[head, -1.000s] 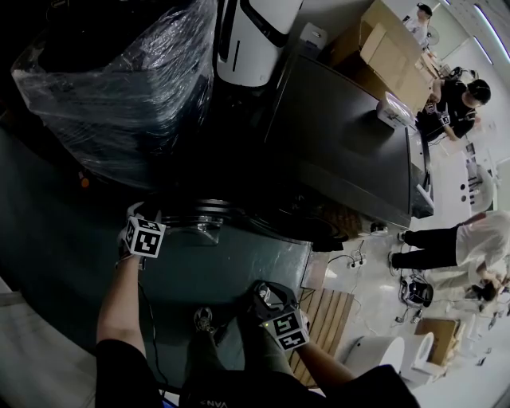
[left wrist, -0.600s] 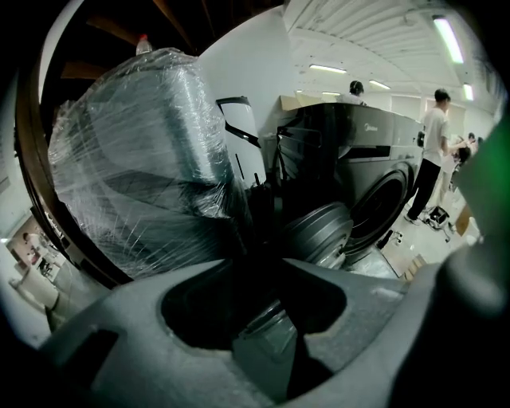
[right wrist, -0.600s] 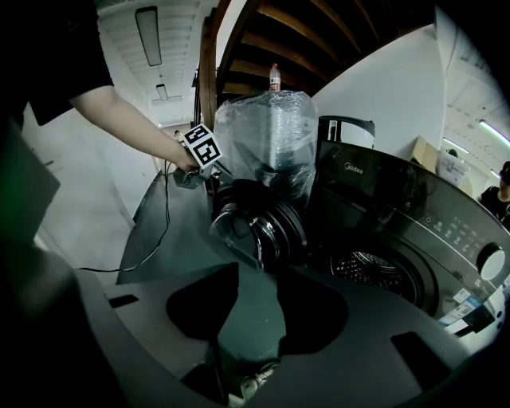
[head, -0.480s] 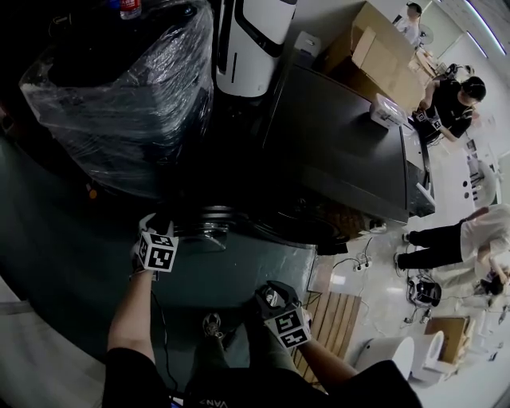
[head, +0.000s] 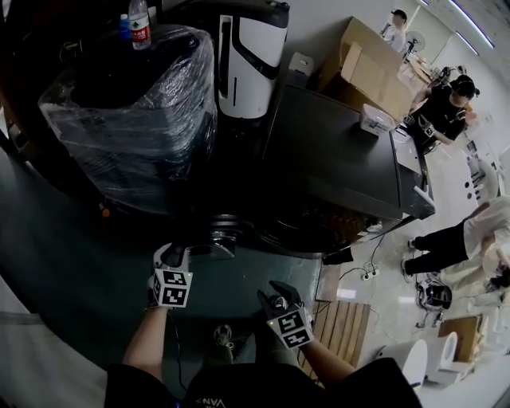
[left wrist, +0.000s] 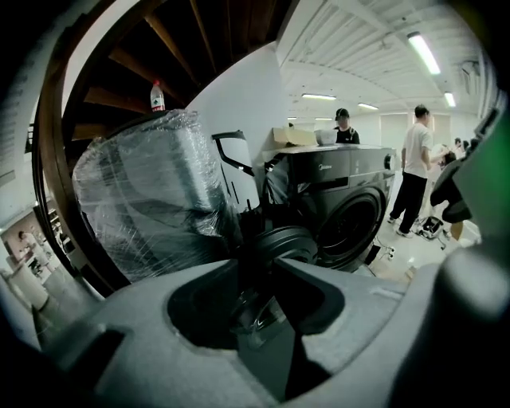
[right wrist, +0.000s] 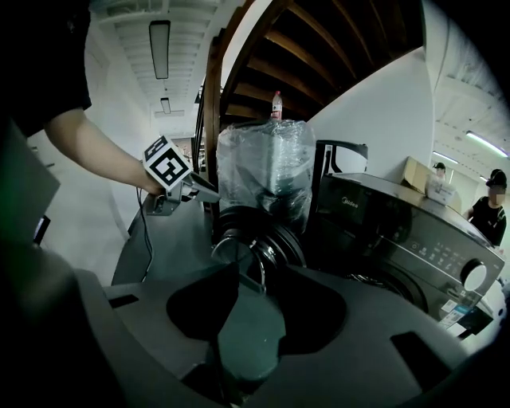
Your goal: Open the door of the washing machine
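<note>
Door (head: 221, 229) of washing machine (head: 343, 151) already swung open, just beyond left tool (head: 174, 255), empty with jaws just narrowing. Right tool (head: 277, 291) wide, empty. Drum mouth (left wrist: 351, 227) plain in left gripper view only.

Black short sleeves (head: 127, 384), hand-held grippers (head: 177, 256) bearing marker cubes (head: 172, 288).

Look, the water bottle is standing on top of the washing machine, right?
Not quite. The water bottle is standing on top of the plastic-wrapped appliance, not the washing machine next to it. The head view shows this.
</note>
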The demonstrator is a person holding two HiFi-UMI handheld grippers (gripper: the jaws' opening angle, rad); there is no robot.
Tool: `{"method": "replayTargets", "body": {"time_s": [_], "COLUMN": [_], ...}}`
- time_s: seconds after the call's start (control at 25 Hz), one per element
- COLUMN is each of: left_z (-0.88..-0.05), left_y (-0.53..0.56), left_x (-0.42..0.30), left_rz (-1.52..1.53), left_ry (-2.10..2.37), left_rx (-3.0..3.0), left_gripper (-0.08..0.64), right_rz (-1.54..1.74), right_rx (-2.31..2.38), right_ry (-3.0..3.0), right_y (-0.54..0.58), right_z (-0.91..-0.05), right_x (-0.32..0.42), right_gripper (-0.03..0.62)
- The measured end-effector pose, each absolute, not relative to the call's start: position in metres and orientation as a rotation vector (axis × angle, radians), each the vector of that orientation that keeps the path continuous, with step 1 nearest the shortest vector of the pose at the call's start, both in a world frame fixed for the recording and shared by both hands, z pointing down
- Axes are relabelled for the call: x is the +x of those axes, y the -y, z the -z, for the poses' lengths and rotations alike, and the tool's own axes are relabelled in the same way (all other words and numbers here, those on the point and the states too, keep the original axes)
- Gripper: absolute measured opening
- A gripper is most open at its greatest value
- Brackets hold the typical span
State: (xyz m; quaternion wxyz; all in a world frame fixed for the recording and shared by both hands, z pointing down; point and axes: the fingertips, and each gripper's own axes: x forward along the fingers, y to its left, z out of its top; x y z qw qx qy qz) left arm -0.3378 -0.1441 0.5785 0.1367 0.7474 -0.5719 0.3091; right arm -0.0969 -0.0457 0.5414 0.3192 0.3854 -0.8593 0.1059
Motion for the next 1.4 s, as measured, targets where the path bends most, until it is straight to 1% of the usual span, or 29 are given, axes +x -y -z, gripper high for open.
{"method": "replayTargets", "body": {"time_s": [0.12, 0.4, 0.6, 1.04, 1.4], "left_z": [-0.559, -0.518, -0.480, -0.436, -0.430], "left_y": [0.126, 0.085, 0.060, 0.011, -0.021], "left_x": [-0.331, -0.311, -0.300, -0.276, -0.268], "left_rz": [-0.854, -0.771, -0.732, -0.655, -0.677], "left_ry": [1.672, 1.660, 1.671, 1.611, 1.551], "left_rx": [2.203, 2.301, 2.384, 2.510, 2.553], "left_gripper": [0.131, 0.099, 0.089, 0.052, 0.023], "right_rz": [-0.243, -0.198, -0.180, -0.150, -0.187], "right_rx": [1.055, 1.188, 1.267, 1.329, 1.307], "right_ry": [2.281, 2.342, 2.375, 2.405, 2.410], "right_y": [0.041, 0.024, 0.012, -0.011, -0.029], "right_z": [-0.524, -0.483, -0.456, -0.424, -0.426], "right_x": [-0.100, -0.105, -0.107, -0.102, -0.101], "right_gripper": [0.148, 0.109, 0.086, 0.006, 0.004]}}
